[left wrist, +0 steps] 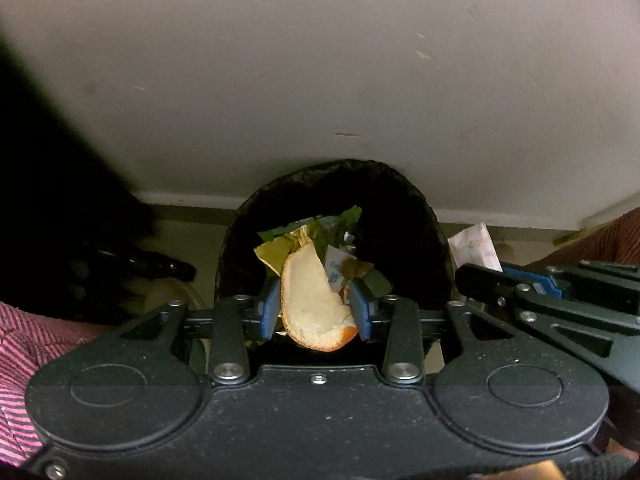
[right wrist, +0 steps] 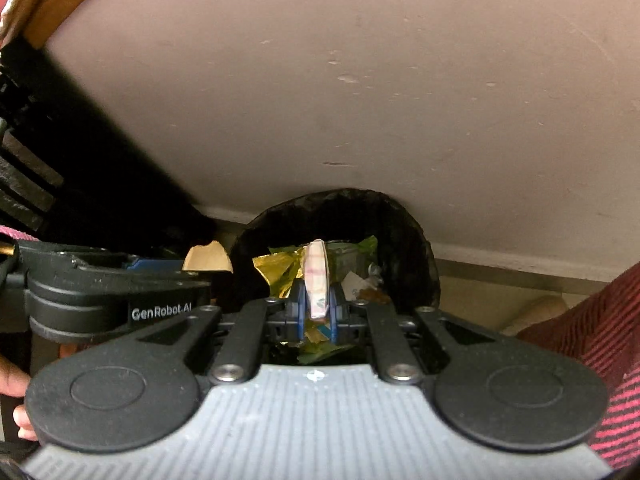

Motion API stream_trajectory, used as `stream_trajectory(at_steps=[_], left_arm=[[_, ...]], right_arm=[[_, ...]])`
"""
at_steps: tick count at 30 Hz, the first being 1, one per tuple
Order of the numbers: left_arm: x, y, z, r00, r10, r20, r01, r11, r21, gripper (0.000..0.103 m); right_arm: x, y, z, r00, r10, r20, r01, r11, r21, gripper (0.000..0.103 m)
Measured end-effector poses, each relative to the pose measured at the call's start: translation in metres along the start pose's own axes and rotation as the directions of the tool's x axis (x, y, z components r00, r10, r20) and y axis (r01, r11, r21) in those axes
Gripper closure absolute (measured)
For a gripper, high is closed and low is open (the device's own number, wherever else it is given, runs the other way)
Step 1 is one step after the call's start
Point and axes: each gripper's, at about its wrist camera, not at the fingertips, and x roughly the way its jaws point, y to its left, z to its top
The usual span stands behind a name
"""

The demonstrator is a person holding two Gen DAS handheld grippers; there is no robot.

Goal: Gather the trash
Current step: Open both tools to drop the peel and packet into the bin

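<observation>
My left gripper [left wrist: 316, 304] is shut on a curved piece of orange peel [left wrist: 312, 300], white pith facing me, directly over a black-lined trash bin [left wrist: 420, 216]. Green and gold wrappers [left wrist: 280, 252] lie inside the bin. My right gripper [right wrist: 316, 308] is shut on a thin white and pink packet [right wrist: 316, 276], seen edge-on above the same bin [right wrist: 408, 232]. In the left wrist view the right gripper [left wrist: 476, 280] reaches in from the right with the packet [left wrist: 476, 246]. In the right wrist view the left gripper [right wrist: 192, 280] shows at left with the peel [right wrist: 208, 258].
The bin stands on a pale floor against a white wall [left wrist: 320, 60] with a baseboard. Dark furniture [right wrist: 80, 160] rises at the left. Pink striped fabric [left wrist: 24, 360] borders both views, and a hand [right wrist: 12, 380] shows at lower left.
</observation>
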Motion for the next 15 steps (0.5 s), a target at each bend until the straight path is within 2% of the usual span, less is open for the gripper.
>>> stream_trajectory(at_steps=[5, 6, 7, 9, 15], left_arm=[[0.0018, -0.0028, 0.0019, 1.000, 0.023, 0.001, -0.024, 1.000, 0.013, 0.062], [0.0015, -0.0033, 0.0025, 1.000, 0.031, 0.002, -0.031, 0.999, 0.015, 0.061], [0.0014, -0.0036, 0.0032, 0.999, 0.038, 0.003, -0.038, 0.999, 0.017, 0.060], [0.0021, -0.0035, 0.0051, 0.999, 0.046, 0.003, -0.046, 0.999, 0.018, 0.056], [-0.0036, -0.0003, 0.0102, 0.999, 0.046, 0.020, -0.046, 0.999, 0.007, 0.048]], right_arm=[[-0.0006, -0.0021, 0.0009, 1.000, 0.007, 0.006, -0.007, 1.000, 0.004, 0.081], [-0.0039, -0.0012, 0.0008, 1.000, 0.010, 0.009, -0.010, 1.000, 0.006, 0.069], [-0.0045, -0.0009, 0.0014, 1.000, 0.009, 0.010, -0.009, 1.000, 0.009, 0.061], [-0.0047, -0.0010, 0.0033, 1.000, 0.017, 0.015, -0.017, 1.000, 0.012, 0.053], [-0.0101, -0.0005, 0.0070, 0.999, 0.018, 0.035, -0.019, 0.999, 0.030, 0.048]])
